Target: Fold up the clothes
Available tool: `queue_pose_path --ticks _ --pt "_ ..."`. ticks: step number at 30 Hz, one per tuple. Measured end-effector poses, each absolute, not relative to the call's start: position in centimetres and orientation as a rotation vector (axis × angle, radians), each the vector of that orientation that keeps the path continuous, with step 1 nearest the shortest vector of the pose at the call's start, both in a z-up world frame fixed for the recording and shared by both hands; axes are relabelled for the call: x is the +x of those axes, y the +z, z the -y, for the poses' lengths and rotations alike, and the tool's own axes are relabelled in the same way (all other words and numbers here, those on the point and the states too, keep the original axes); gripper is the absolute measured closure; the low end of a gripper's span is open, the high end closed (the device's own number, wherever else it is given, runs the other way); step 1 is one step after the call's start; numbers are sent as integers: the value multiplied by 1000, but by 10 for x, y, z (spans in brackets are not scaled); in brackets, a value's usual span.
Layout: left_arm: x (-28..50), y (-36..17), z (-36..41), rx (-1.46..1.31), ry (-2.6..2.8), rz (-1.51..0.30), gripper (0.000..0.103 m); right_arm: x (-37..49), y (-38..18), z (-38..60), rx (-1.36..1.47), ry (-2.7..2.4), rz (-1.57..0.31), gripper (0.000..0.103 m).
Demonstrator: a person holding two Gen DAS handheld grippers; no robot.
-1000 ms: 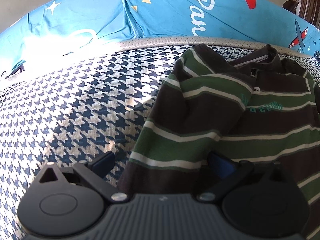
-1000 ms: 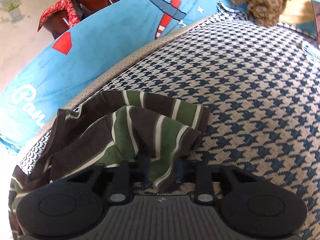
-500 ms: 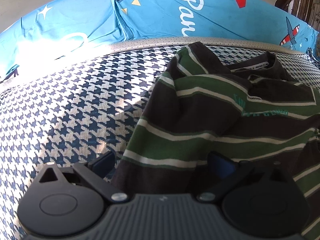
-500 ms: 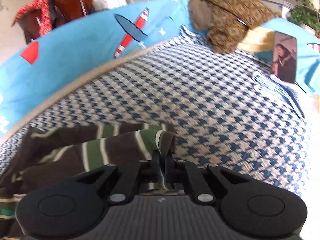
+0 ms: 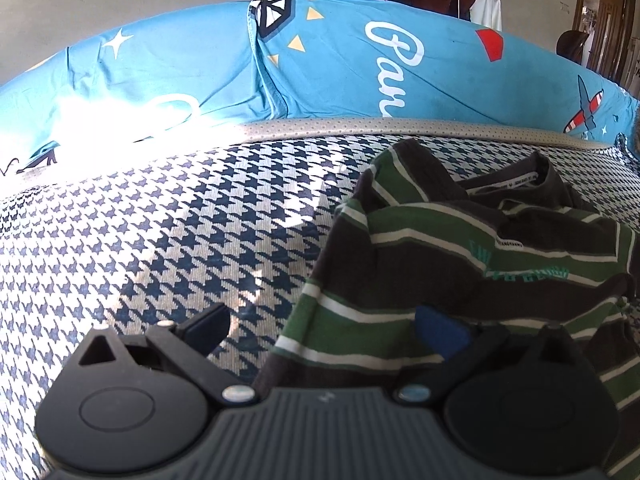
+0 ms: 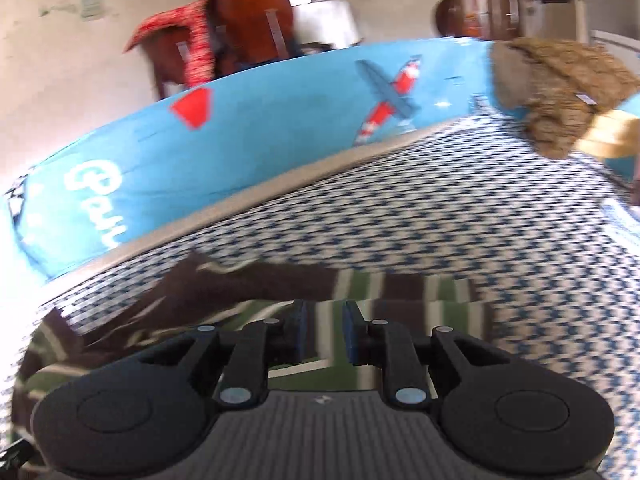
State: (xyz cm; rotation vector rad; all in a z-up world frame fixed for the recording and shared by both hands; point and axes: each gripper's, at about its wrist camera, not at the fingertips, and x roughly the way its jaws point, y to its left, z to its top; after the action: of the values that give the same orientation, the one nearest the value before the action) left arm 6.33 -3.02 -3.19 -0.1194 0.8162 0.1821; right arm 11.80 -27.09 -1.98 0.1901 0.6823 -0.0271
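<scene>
Left hand-held gripper [image 5: 320, 330]: wide open, empty, straddling the near left edge of the striped shirt [image 5: 460, 256], spread on the bed [image 5: 160, 232] ahead and rightward. Right hand-held gripper [image 6: 323, 330]: slightly parted, apparently holding nothing, over the shirt's folded right sleeve [image 6: 400, 286]; likely nearer for the next fold.

A home: a bed with a houndstooth cover [image 5: 160, 240], a blue printed sheet [image 5: 340, 76], wooden chairs [image 6: 252, 28] and a fridge [image 6: 560, 4] behind.
</scene>
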Motion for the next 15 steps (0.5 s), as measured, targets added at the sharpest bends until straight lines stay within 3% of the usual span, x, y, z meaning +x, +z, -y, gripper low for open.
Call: queue_pose_path --ticks 9,11,15 --pt "68 -32 19 -153 216 -826 0 124 -29 198 192 280 -690 81" --pt "68 -33 20 -152 211 -836 0 127 -31 184 192 329 -688 74" --pt "69 -37 20 -153 213 -869 0 130 -37 157 160 394 -678 71"
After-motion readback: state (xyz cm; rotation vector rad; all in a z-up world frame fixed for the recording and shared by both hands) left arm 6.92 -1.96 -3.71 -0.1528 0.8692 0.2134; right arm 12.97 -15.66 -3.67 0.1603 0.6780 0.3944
